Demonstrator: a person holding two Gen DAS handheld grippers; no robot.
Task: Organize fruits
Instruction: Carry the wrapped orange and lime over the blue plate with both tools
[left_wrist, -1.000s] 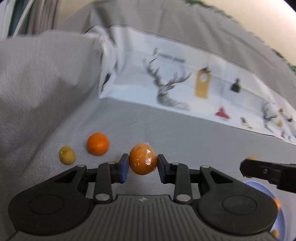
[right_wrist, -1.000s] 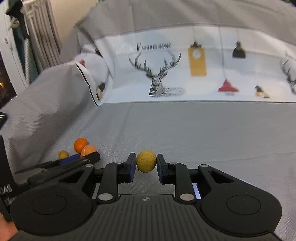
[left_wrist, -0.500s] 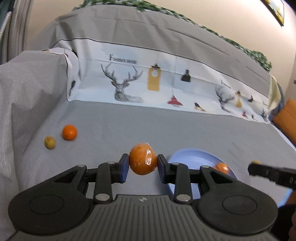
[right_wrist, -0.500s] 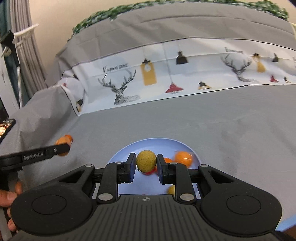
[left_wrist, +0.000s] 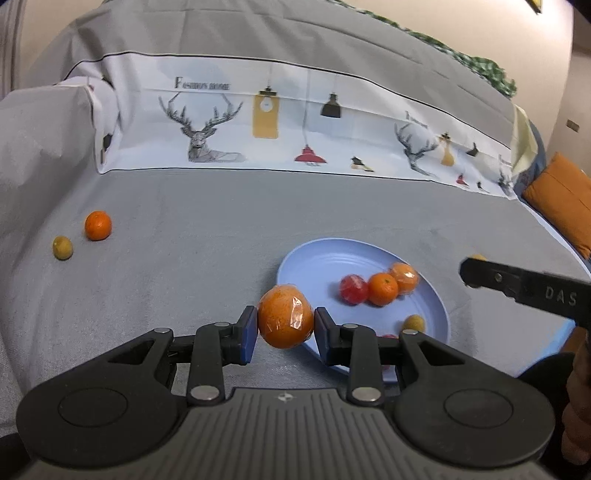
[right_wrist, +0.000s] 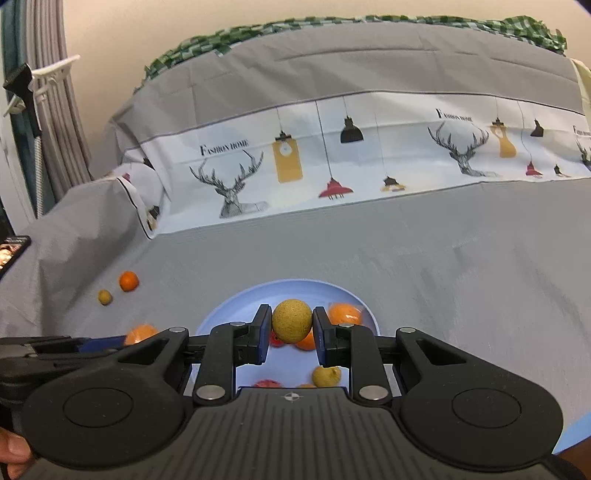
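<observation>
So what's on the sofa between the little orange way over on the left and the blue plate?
Nothing: in the left wrist view, only bare grey cover lies between the orange and the plate.

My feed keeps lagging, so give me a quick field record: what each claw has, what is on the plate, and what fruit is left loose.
left claw: shut on a wrapped orange, at the near left rim of the plate
right claw: shut on a yellow-green round fruit, above the plate
blue plate: lies on the grey cover; holds several orange, red and yellow-green fruits
loose fruit: small orange and small yellow-green fruit, side by side, far left of the plate
done: no, both held fruits not yet released
</observation>
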